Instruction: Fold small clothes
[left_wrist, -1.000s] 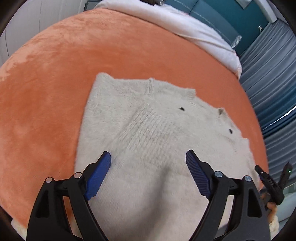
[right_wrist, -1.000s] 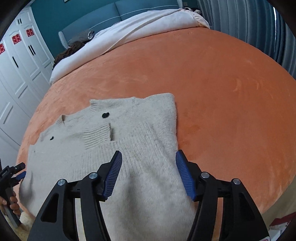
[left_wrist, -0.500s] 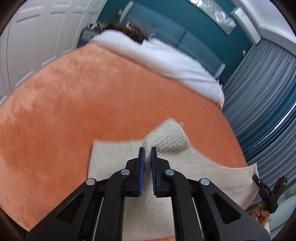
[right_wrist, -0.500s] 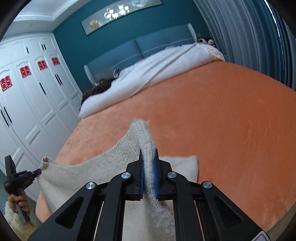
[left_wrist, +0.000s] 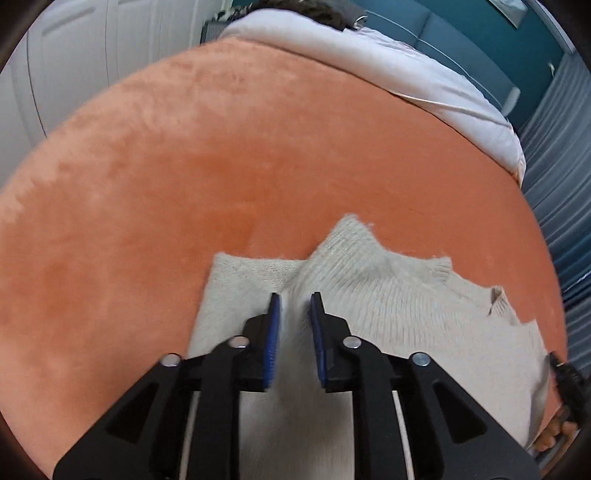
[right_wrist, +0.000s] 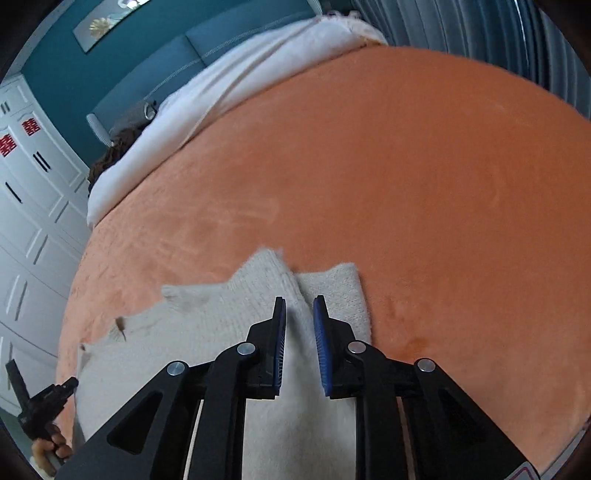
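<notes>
**Left wrist view and right wrist view: sweater folded over on the bed, both grippers opening**

Left wrist view: the bed (left_wrist: 258, 155) fills most of the picture, covered by an orange plush blanket. A white duvet (left_wrist: 424, 77) lies bunched at the far end of the bed. White wardrobe doors (left_wrist: 74, 55) stand at the left edge and grey-blue curtains (left_wrist: 565, 184) at the right edge.

The sweater (left_wrist: 406, 306), a cream knit, lies on the near part of the blanket. Its near portion is folded over the far portion, so a ribbed edge with a raised corner faces the far end of the bed. A flat lower layer shows at the left of that corner.

The left gripper (left_wrist: 295, 332) points down at the sweater. Its jaws are opening and stand a little apart. Sweater fabric shows in the gap; the blue pads (left_wrist: 274, 332) do not press on it.

Right wrist view: the same sweater (right_wrist: 207, 317) lies below the right gripper (right_wrist: 299, 332). Its jaws are likewise opening and a little apart, with knit fabric in the gap and the pads clear of it. The left gripper (right_wrist: 40, 402) and the hand (right_wrist: 51, 446) holding it appear small at the lower left edge.
</notes>
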